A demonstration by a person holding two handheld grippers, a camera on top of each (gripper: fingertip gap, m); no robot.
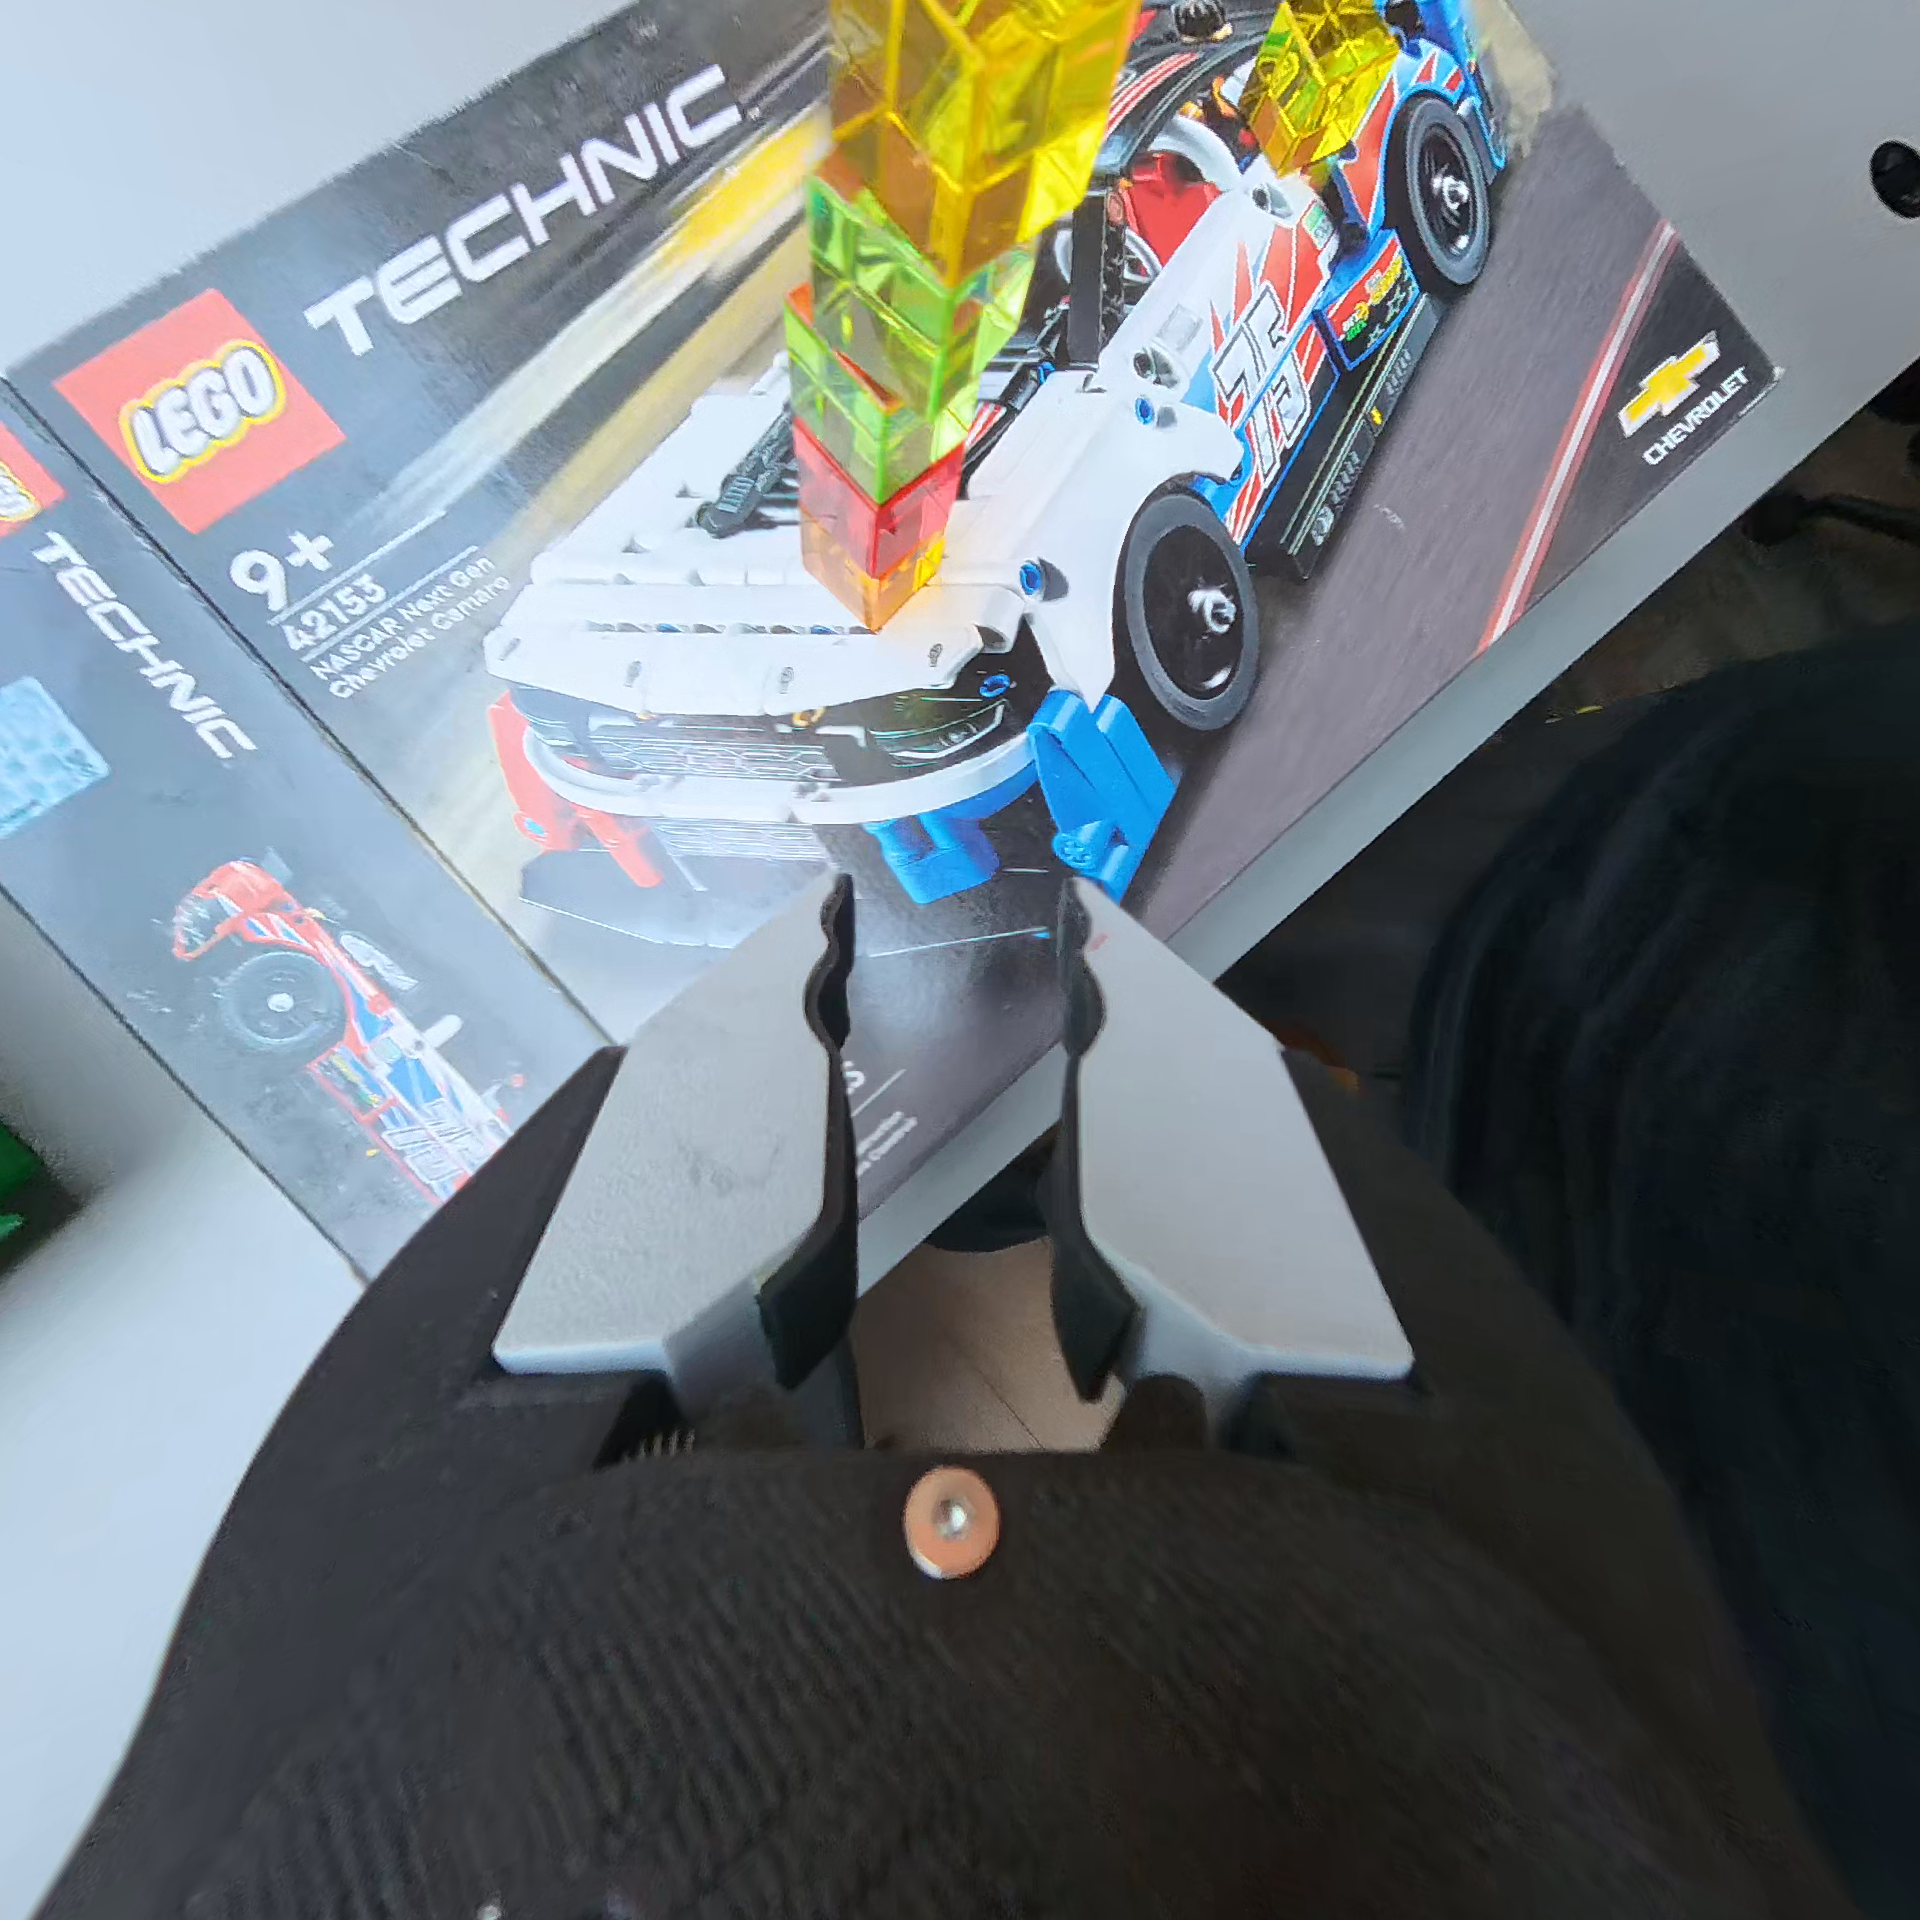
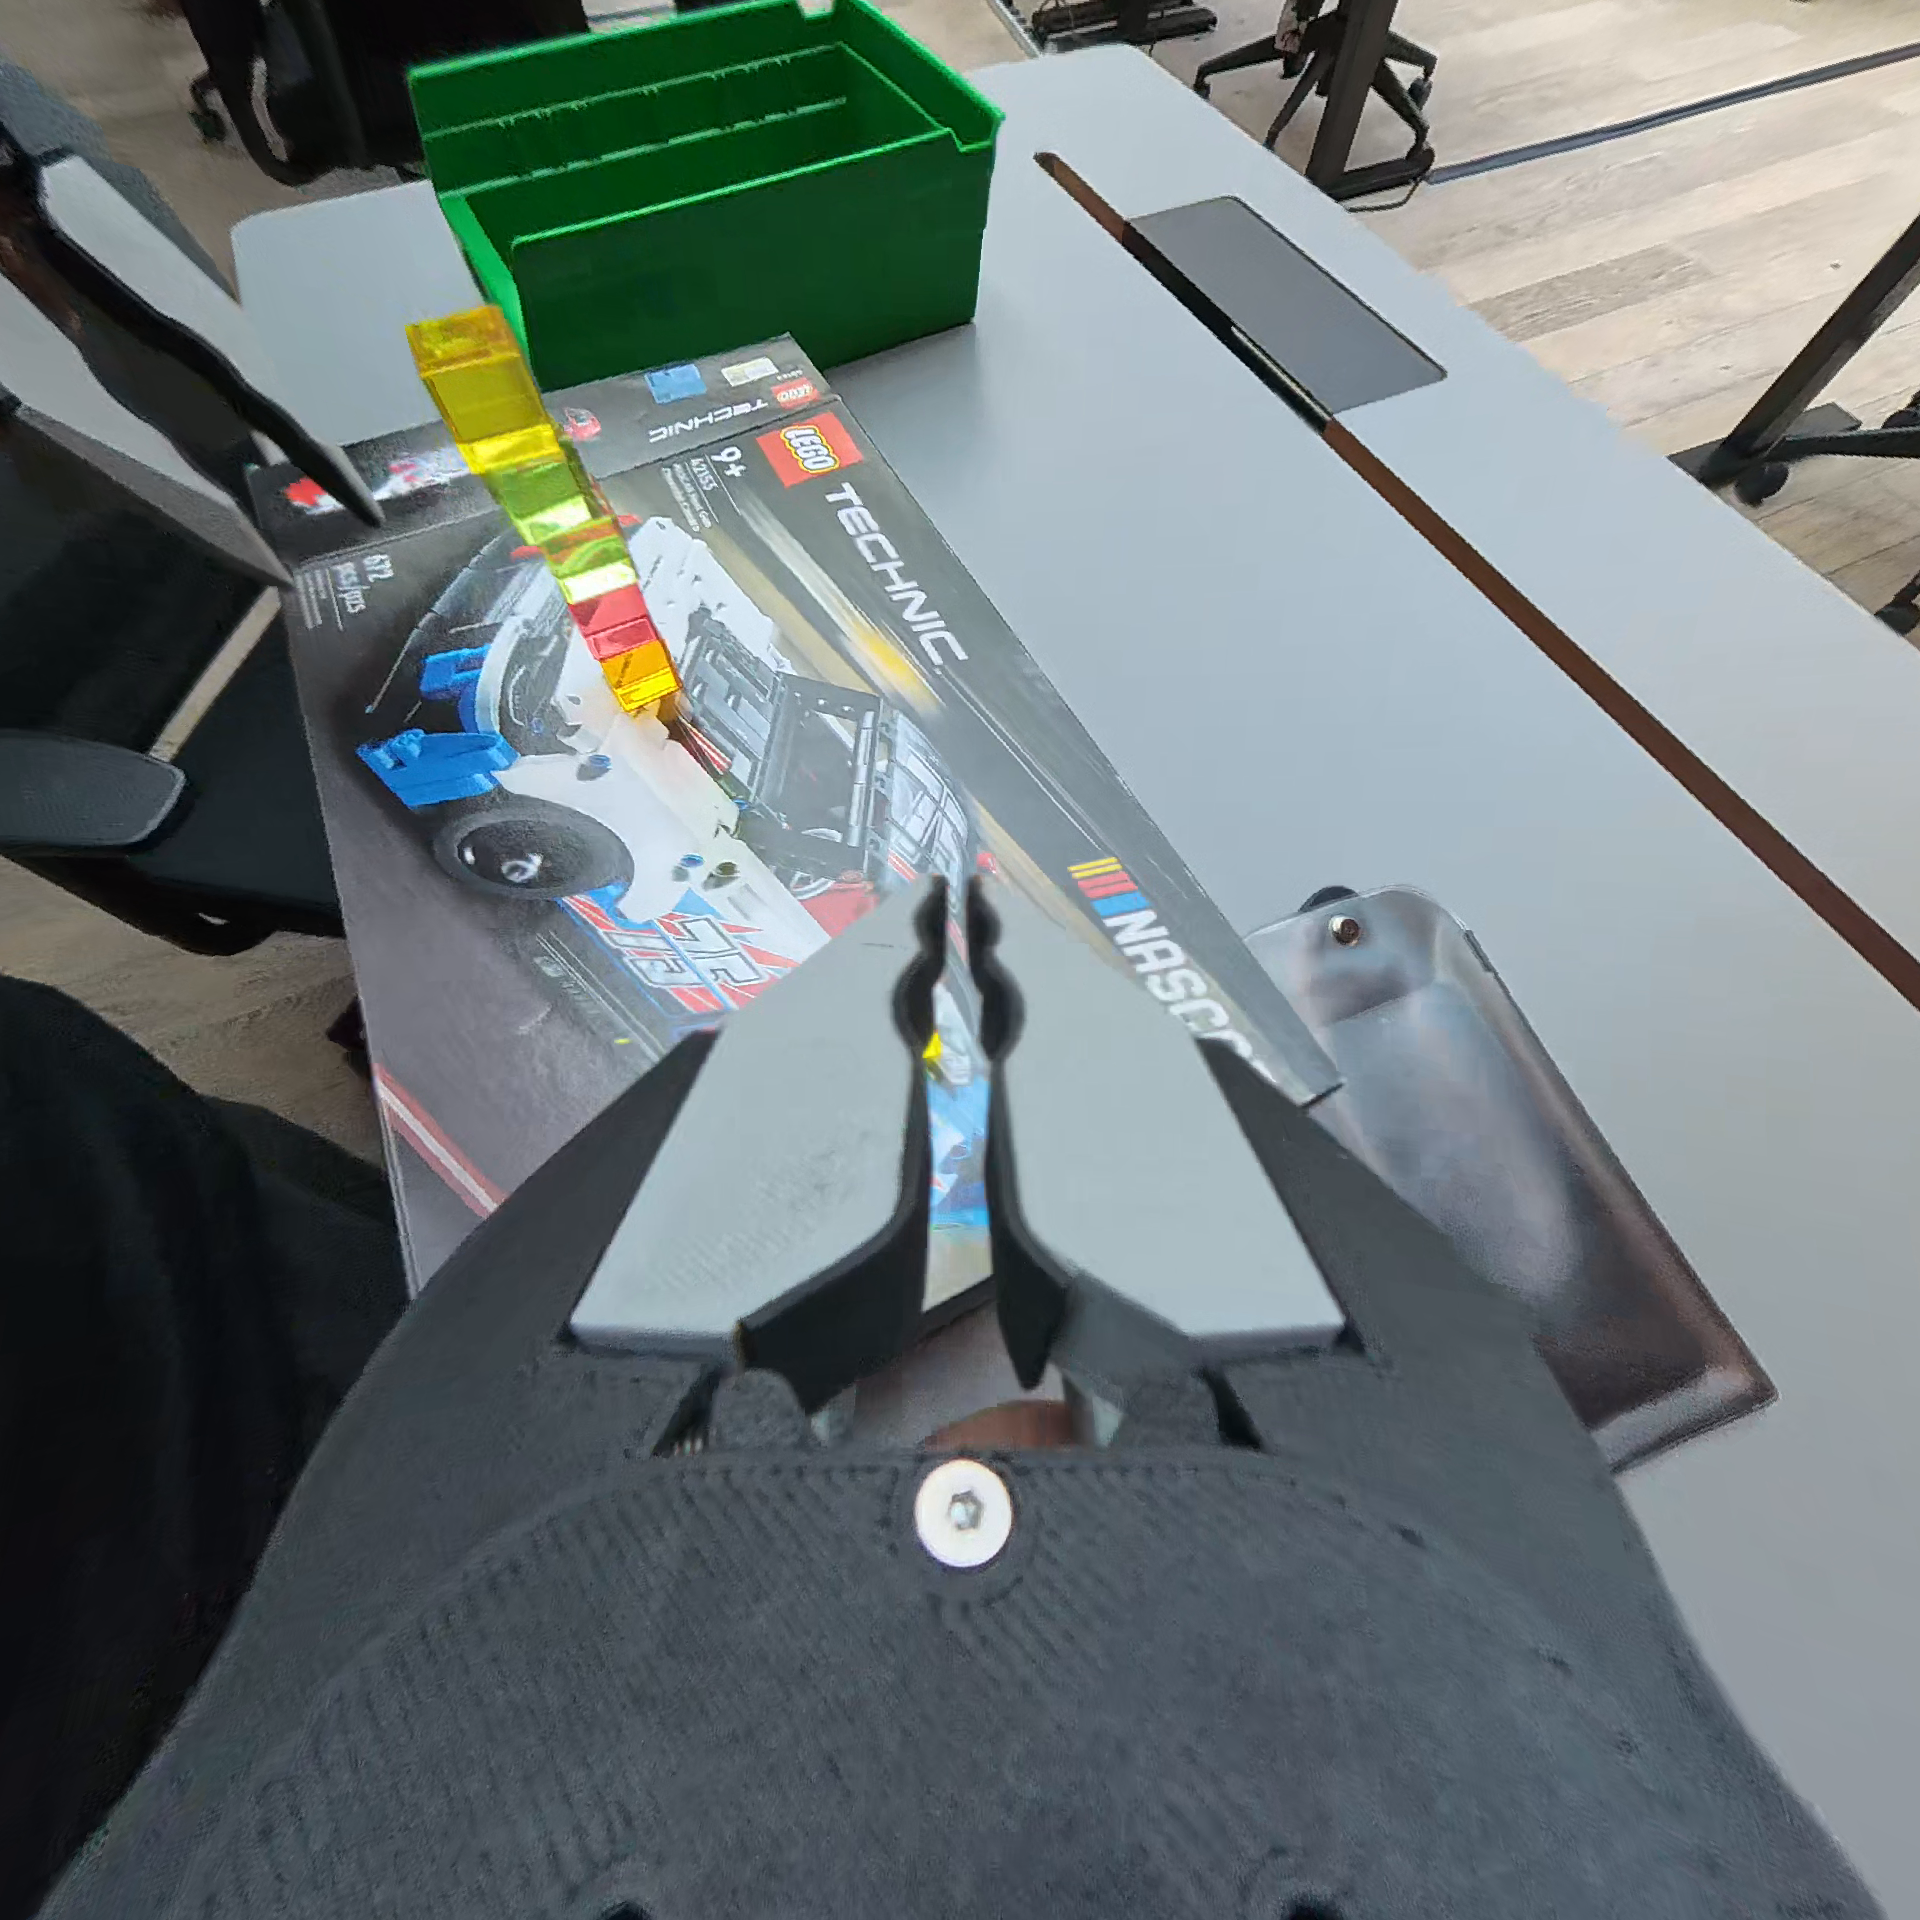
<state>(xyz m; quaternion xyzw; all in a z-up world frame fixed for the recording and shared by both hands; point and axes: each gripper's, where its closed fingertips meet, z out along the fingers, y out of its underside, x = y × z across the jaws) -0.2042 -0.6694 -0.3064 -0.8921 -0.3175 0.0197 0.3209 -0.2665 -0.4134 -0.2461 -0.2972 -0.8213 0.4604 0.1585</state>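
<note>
Nearby, green bin (image 2: 717,197) (compartments bare), left tongs (image 1: 956,914) parted, right tongs (image 2: 956,904) nearly closed, gripping nothing.

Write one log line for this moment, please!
left gripper: open, empty, over toy box | right gripper: nearly shut, empty | block tower: standing on box

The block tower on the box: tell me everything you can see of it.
The block tower is a single column of clear, glassy plastic cubes: orange at the bottom, then red, green ones, and yellow on top. It stands on the lid of the toy box, over the printed car's white hood. In the right wrist view it looks tilted, perhaps only from the wide lens. Neither gripper touches it: the left gripper is open before it and the right gripper is apart, nearly shut.
</note>
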